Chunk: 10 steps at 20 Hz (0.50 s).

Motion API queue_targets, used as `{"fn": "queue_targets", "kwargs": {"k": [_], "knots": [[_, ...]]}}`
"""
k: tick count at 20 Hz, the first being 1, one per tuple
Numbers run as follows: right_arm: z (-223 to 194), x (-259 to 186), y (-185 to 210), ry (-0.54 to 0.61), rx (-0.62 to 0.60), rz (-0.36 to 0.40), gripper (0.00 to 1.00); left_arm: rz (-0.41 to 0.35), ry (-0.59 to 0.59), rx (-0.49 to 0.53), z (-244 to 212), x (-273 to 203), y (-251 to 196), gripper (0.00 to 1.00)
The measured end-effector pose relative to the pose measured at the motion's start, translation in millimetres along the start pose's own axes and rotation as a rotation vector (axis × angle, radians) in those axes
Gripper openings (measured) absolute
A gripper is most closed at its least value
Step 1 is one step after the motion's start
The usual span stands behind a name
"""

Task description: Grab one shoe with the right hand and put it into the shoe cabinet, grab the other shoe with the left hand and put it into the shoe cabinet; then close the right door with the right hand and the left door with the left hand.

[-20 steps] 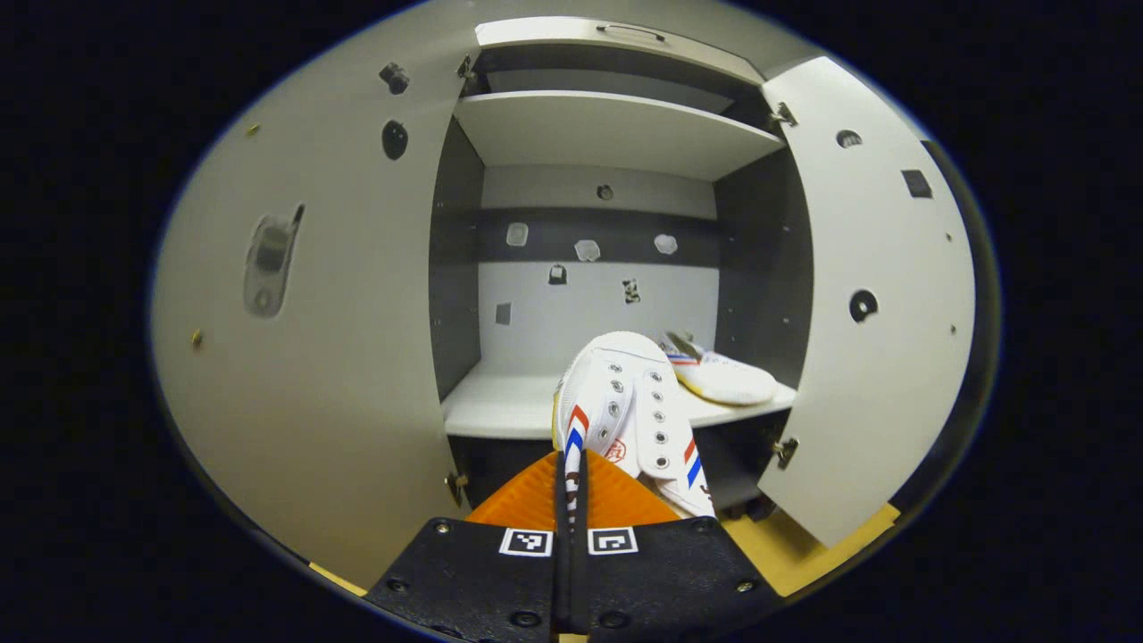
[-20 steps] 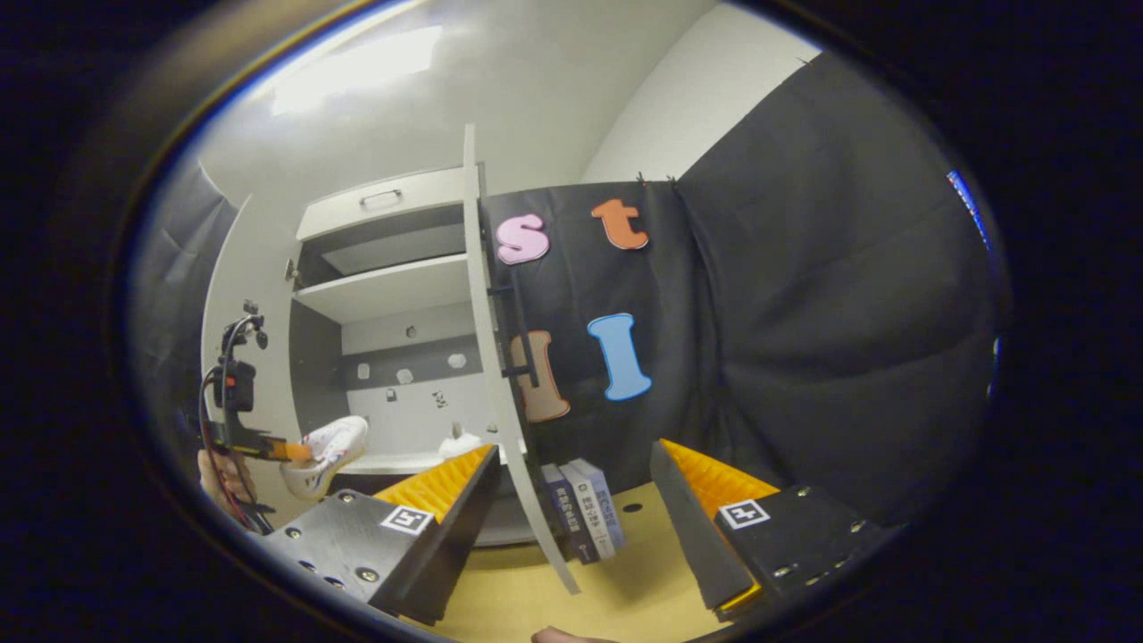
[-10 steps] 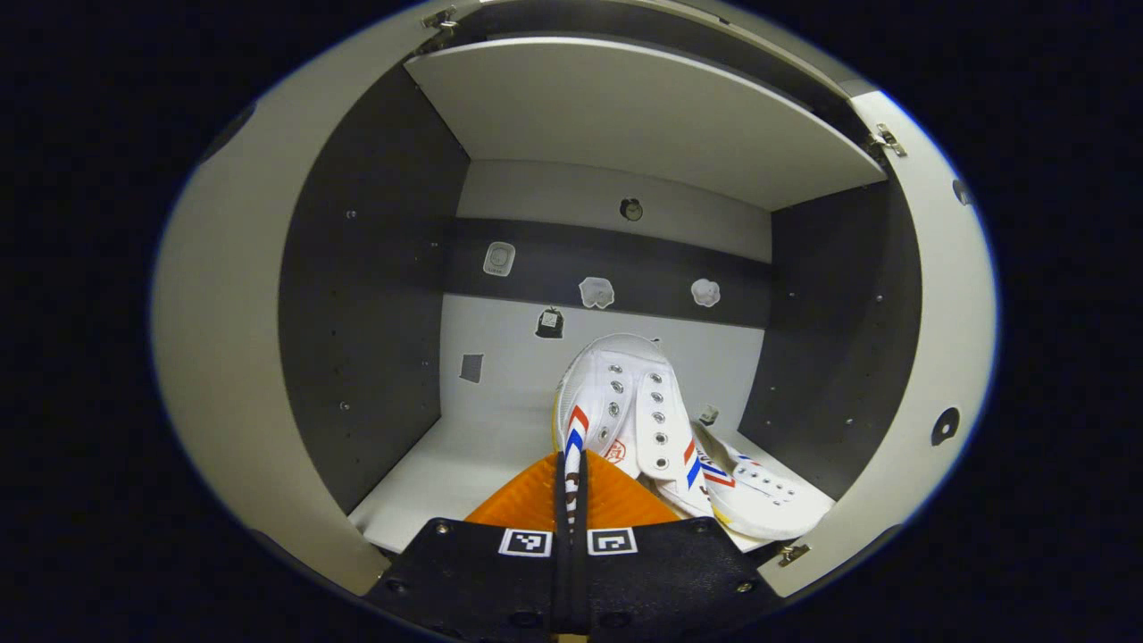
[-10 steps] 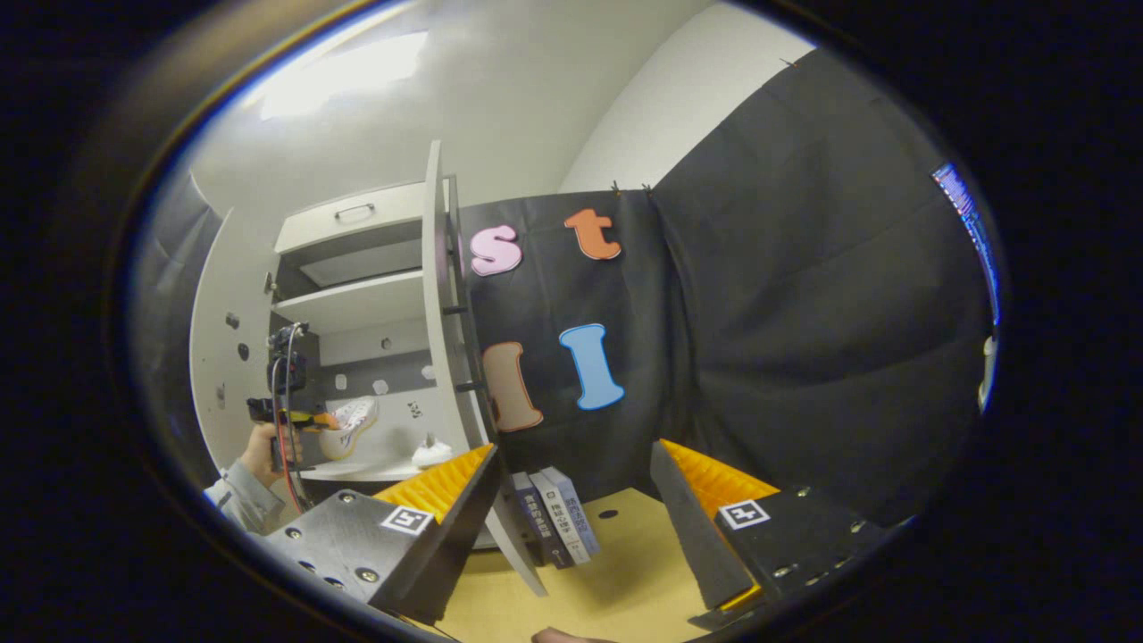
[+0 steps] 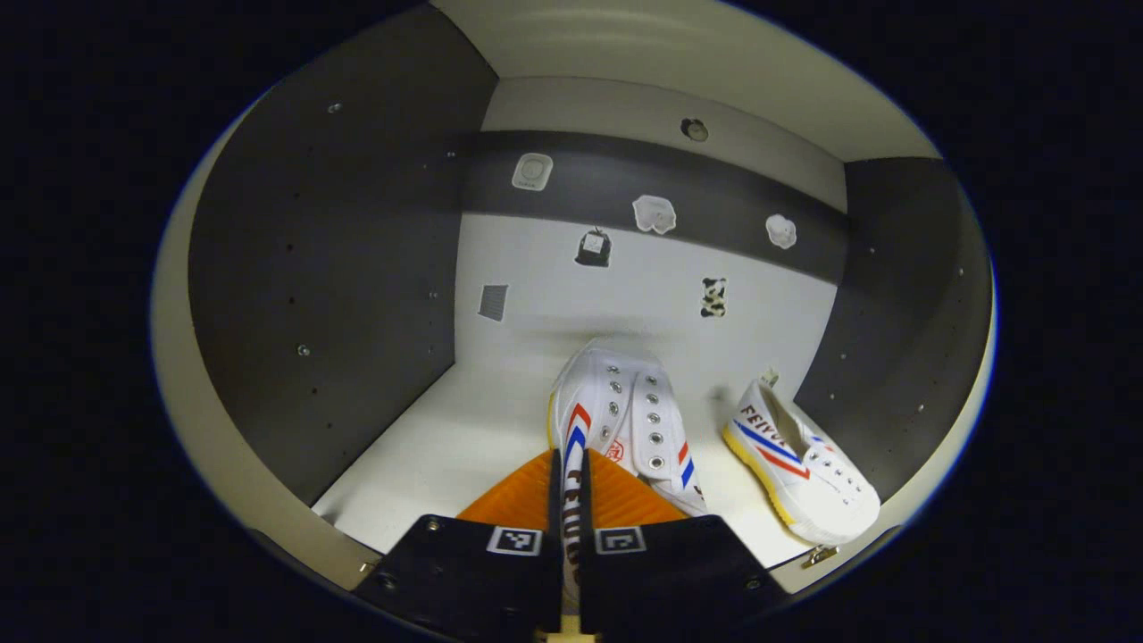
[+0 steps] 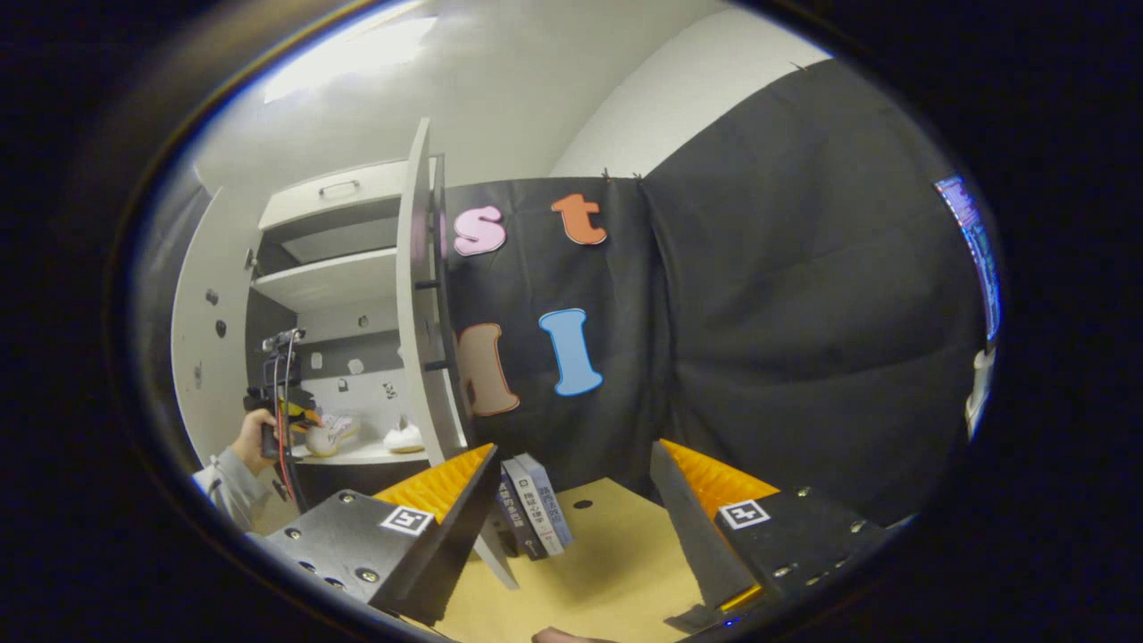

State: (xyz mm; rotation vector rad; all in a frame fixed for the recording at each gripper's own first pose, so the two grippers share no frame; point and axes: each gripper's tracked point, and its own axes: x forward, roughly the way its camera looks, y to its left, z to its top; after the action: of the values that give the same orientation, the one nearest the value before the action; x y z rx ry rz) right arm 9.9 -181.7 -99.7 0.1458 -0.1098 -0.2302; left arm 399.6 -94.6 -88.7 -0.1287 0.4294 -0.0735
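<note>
- Left gripper [image 5: 566, 464]: your orange fingers are clenched on the side wall of a white shoe [image 5: 625, 420], at 6 o'clock in the left gripper view. You hold it inside the cabinet [image 5: 321, 268], toe pointing to the back wall, over the white shelf [image 5: 464, 438].
- Held shoe: white canvas, metal eyelets, red and blue stripes on both sides. Whether its sole touches the shelf, you cannot tell.
- Second shoe [image 5: 799, 464]: same pattern, lying on the shelf at 4 o'clock, near the dark right wall, apart from the held shoe, toe toward you.
- Cabinet interior: dark side walls at 9 and 3 o'clock, white back wall with a dark band at 12 o'clock, several small stickers [image 5: 654, 214] on that wall.
- Right gripper [image 6: 571, 482]: your fingers are spread wide, nothing between them, above the tan floor [image 6: 607, 554] at 6 o'clock in the right gripper view.
- In the right gripper view, at 9 o'clock: cabinet [image 6: 339, 268] with both doors open; right door [image 6: 418, 295] seen edge-on, its handle facing the cloth wall.
- Same view, 9 o'clock: your hand [image 6: 252, 436] holds the left gripper [image 6: 295, 415] at the shelf, with both shoes [image 6: 332, 432] [image 6: 404, 437] seen there.
- Books [image 6: 531, 505]: a small row standing on the floor at 6 o'clock, just beside the foot of the right door.
</note>
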Motion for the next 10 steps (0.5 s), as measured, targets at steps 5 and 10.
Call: {"fn": "queue_targets", "kwargs": {"k": [5,10], "knots": [[16,26,-7,0.023,-0.069,0.015,1.0,-0.02,-0.157,0.057,42,-37,-10,0.74],[46,78,-21,0.043,-0.186,0.033,1.0,-0.079,-0.216,0.127,40,-121,-27,0.78]]}}
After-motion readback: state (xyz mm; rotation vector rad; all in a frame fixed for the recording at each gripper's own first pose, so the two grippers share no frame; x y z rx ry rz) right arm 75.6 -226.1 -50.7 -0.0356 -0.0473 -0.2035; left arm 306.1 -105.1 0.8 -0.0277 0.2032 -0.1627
